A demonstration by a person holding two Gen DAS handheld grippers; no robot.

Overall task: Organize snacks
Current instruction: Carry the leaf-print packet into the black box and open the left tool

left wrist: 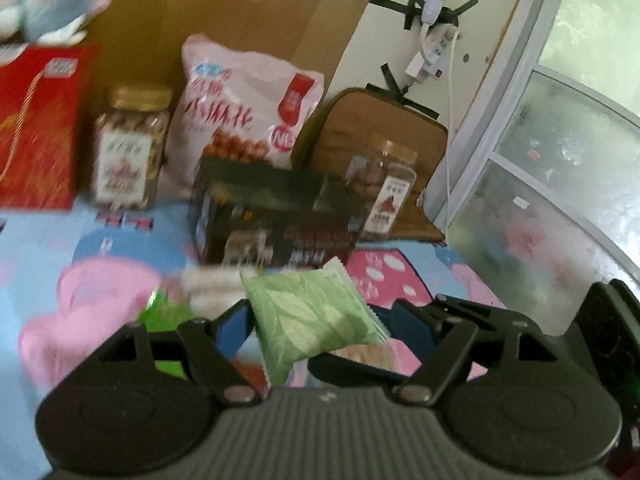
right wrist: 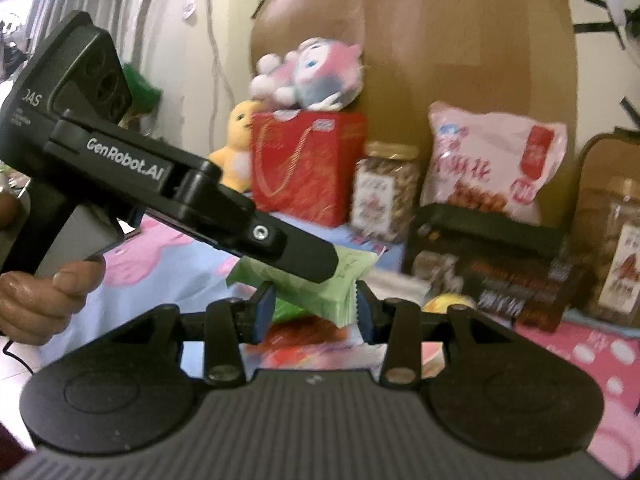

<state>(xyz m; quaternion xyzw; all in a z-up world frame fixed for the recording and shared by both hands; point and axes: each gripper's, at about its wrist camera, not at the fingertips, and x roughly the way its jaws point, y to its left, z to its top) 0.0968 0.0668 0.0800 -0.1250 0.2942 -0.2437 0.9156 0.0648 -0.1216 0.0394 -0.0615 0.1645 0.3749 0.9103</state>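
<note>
A pale green snack packet (left wrist: 312, 320) hangs above the mat, held from two sides. My left gripper (left wrist: 320, 316) is shut on it across its width, with the blue pads (left wrist: 236, 324) against its edges. In the right wrist view my right gripper (right wrist: 314, 312) is shut on the crimped end of the same green packet (right wrist: 320, 292). The left gripper (right wrist: 316, 264) reaches in from the left over the packet's top, held by a person's hand (right wrist: 40, 296). More snacks stand behind: a dark box (left wrist: 272, 216), two clear jars (left wrist: 128, 148) (left wrist: 388, 188) and a pink bag (left wrist: 244, 108).
A red gift box (right wrist: 304, 168) with a plush toy (right wrist: 316, 76) on top stands at the back left, before a cardboard sheet (right wrist: 440, 40). White packets (left wrist: 212, 284) and a green wrapper (left wrist: 164, 312) lie on the cartoon mat (left wrist: 120, 248). A window (left wrist: 560, 160) is to the right.
</note>
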